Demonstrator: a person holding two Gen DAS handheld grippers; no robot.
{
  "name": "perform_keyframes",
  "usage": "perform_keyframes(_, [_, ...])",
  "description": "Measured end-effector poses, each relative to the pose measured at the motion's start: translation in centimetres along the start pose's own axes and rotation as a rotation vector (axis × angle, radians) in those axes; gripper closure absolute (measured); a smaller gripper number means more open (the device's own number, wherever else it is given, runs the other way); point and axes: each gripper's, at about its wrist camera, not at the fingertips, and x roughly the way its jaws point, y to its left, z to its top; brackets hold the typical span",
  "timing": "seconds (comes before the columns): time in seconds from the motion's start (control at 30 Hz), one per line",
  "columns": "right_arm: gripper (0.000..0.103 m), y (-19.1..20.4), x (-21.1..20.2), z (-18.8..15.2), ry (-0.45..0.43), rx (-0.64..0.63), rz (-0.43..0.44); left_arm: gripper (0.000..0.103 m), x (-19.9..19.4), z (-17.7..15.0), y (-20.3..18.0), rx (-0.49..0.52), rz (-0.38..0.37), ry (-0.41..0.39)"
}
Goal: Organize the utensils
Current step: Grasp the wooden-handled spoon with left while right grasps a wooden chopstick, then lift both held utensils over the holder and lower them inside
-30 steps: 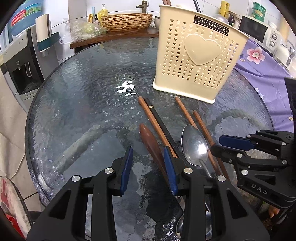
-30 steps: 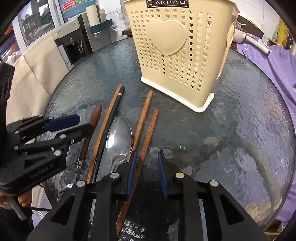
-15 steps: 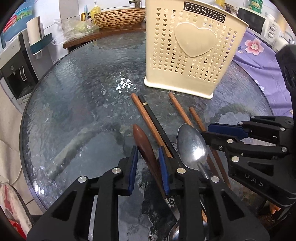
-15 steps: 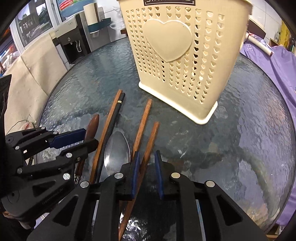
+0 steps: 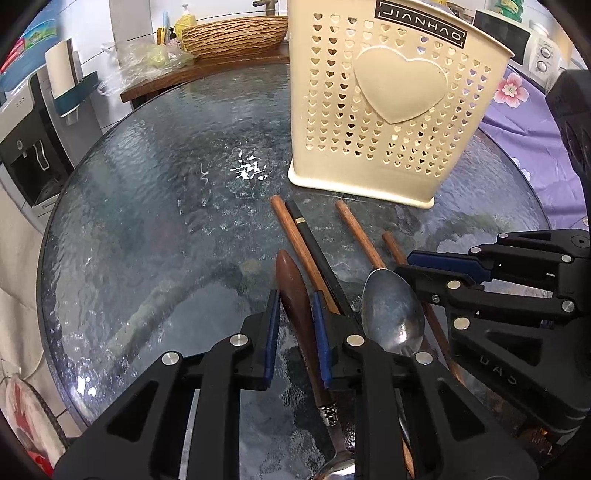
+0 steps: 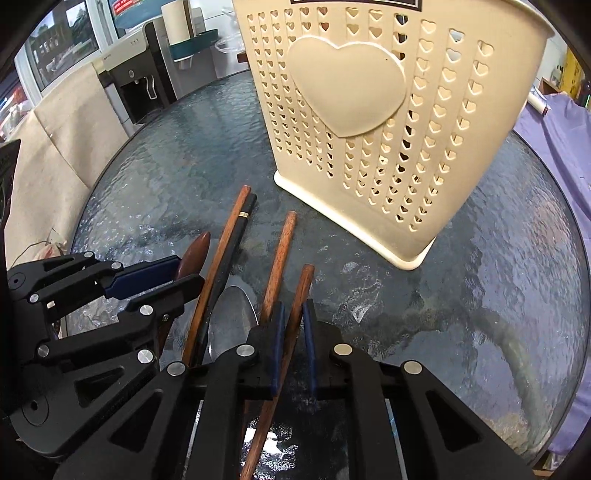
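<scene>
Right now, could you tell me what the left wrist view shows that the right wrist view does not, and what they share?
Only the left wrist view shows the woven basket behind the table, the microwave, and the left gripper straddling the wooden-handled spoon. Only the right wrist view shows the right gripper straddling a brown chopstick. Both show the cream utensil holder, the metal spoon, the black chopstick and the glass table.
</scene>
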Motion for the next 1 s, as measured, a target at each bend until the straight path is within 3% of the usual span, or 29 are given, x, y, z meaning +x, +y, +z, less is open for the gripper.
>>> perform_keyframes(0.43, [0.096,-1.7,-0.8,-0.9,-0.045,0.041,0.059,0.087,0.1,0.7,1.0,-0.036,-0.016,-0.031])
perform_keyframes(1.0, [0.096,-4.6,-10.9,-1.7,-0.372,0.039,0.238,0.087,-7.0,2.4,2.2,-0.058,-0.020,-0.218])
